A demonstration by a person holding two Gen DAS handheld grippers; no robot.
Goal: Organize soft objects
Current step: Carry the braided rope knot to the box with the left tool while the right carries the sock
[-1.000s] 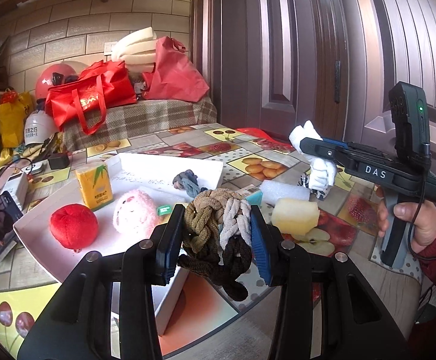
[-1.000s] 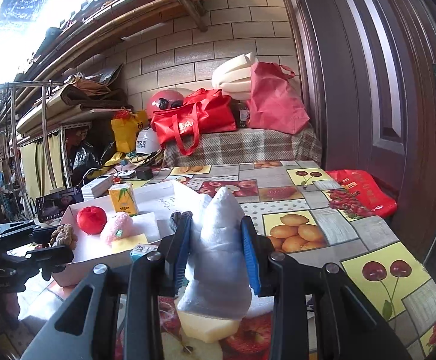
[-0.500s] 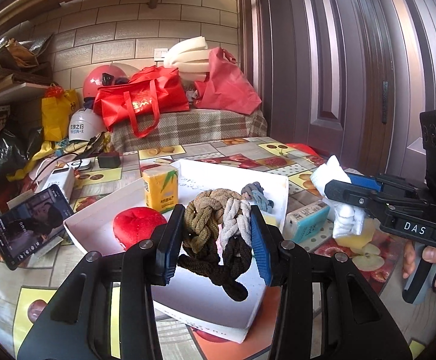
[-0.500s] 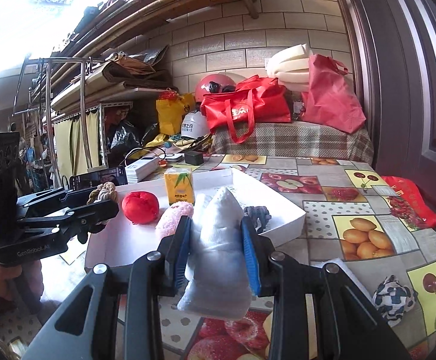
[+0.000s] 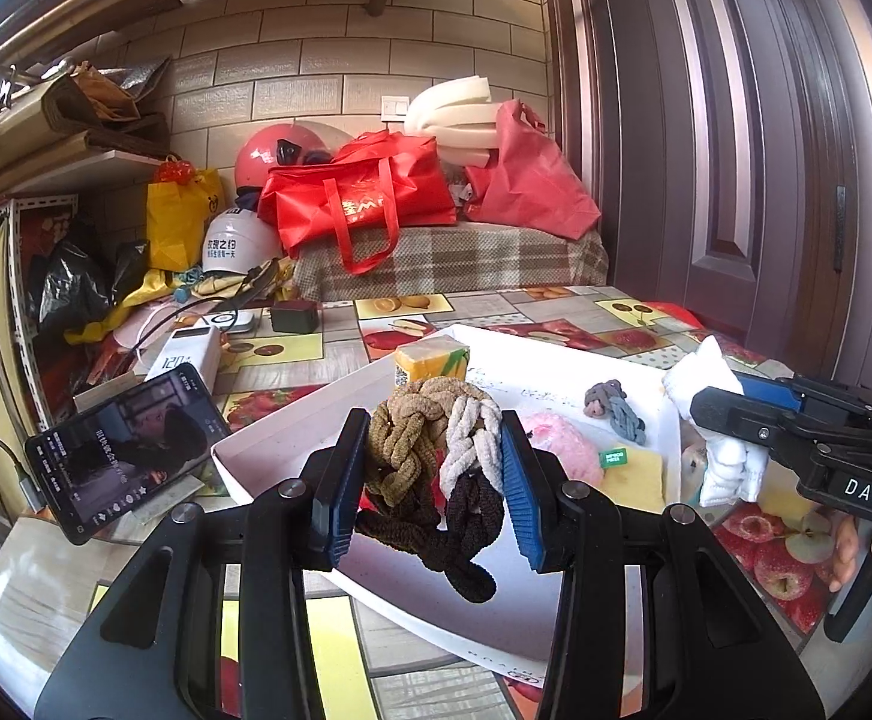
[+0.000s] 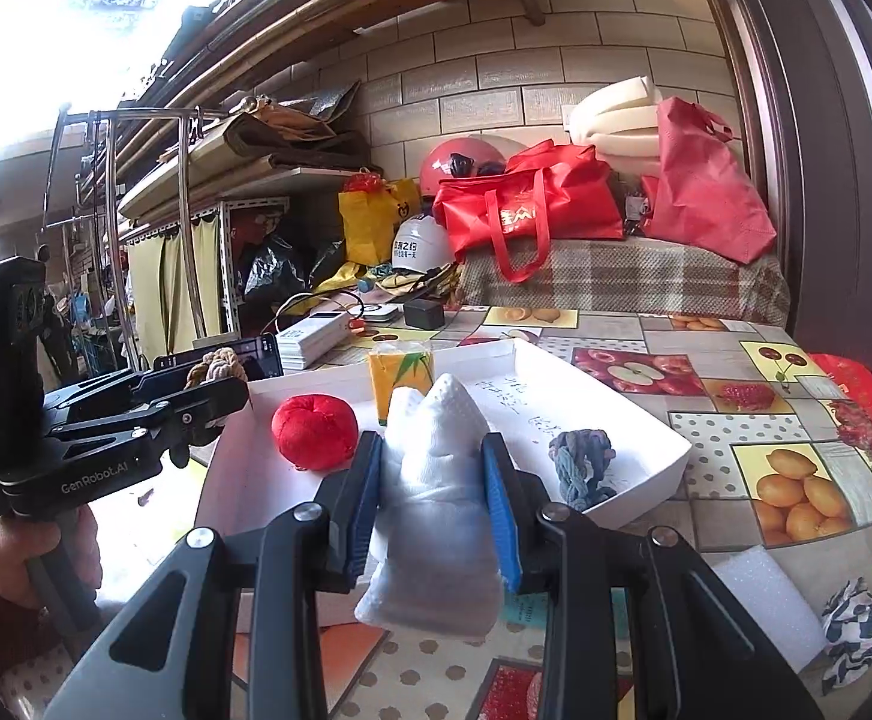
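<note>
My left gripper is shut on a braided rope knot of tan, white and brown cord, held over the near edge of a white tray. My right gripper is shut on a white soft cloth bundle, held at the tray's near edge. In the tray lie a red plush ball, a pink fluffy ball, a grey-blue rope knot, a yellow sponge and a yellow juice carton.
A phone leans left of the tray. White foam block and a black-white cloth ball lie on the fruit-print tablecloth at right. A power bank, charger, helmets and red bags stand at the back. A door is at right.
Both grippers have swung left and moved closer to the tray, each still holding its object. The tray now sits directly in front of both.
</note>
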